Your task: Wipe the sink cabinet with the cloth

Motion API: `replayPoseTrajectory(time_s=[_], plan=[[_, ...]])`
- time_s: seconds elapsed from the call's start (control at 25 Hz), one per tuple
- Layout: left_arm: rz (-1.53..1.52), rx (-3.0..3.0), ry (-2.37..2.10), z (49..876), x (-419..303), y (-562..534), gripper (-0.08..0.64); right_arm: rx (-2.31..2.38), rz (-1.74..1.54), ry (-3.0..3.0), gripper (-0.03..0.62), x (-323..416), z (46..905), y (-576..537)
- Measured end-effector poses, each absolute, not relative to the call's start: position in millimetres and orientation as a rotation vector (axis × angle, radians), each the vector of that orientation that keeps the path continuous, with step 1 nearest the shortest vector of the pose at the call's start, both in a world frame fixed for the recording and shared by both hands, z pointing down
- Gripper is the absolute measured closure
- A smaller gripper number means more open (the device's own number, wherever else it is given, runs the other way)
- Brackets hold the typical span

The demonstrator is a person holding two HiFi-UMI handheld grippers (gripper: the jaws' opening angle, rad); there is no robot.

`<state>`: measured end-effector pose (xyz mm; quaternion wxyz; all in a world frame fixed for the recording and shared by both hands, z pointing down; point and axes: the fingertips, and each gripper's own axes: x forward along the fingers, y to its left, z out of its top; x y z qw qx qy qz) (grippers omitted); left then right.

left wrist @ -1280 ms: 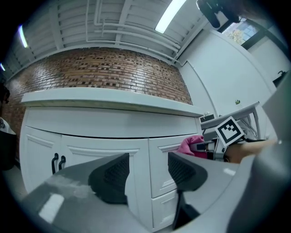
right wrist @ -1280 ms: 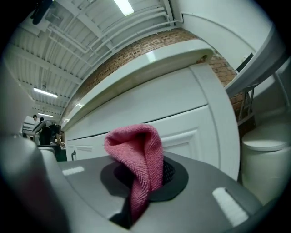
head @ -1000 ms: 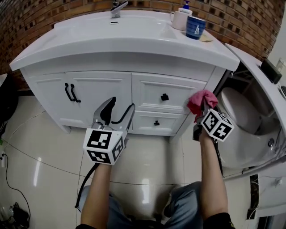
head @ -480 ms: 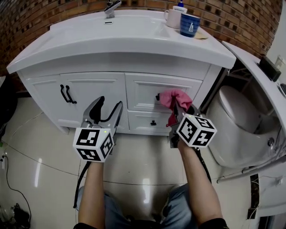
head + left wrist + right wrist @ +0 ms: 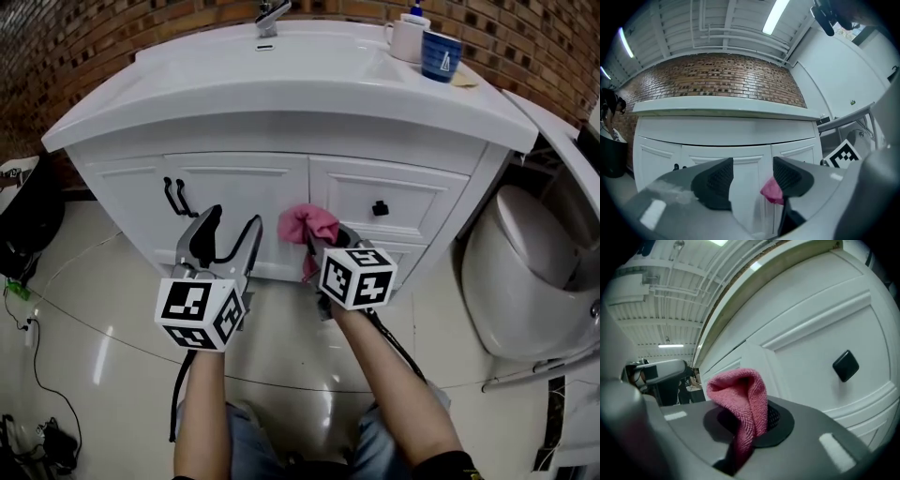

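Note:
The white sink cabinet (image 5: 234, 192) fills the upper part of the head view, with a door on the left and drawers on the right. My right gripper (image 5: 311, 246) is shut on a pink cloth (image 5: 307, 225), and the cloth is pressed against the cabinet front near the seam between door and drawers. In the right gripper view the cloth (image 5: 740, 404) is folded between the jaws, close to the drawer front (image 5: 825, 324) and its black knob (image 5: 845, 365). My left gripper (image 5: 225, 239) hangs open in front of the door with nothing between its pads (image 5: 715, 180).
Black door handles (image 5: 174, 197) sit left of my left gripper. A drawer knob (image 5: 380, 208) lies right of the cloth. A tap (image 5: 271, 16), a white mug (image 5: 409, 39) and a blue cup (image 5: 440, 54) stand on the basin top. A toilet (image 5: 534, 272) is at the right.
My right gripper has carried the pink cloth leftward across the cabinet front, from the right edge of the drawers to the seam by the door. The left gripper has stayed open, barely moving.

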<state>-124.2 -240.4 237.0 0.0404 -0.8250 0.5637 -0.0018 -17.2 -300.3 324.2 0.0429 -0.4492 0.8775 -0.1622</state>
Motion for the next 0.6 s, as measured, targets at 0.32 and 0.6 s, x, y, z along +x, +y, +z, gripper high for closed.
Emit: replayPoseTrajectory(time_s=[0.32, 0.6], plan=[[0.058, -2.548, 1.729, 231.9, -128.2, -246.1, 0.29, -1.538, -0.516, 2.561, 0.557, 36.5, 325.6, -314.4], [0.027, -2.593, 1.653, 238.5, -96.0, -250.0, 0.29, -1.726, -0.338, 2.591, 0.557, 128.3, 318.2, -297.8]])
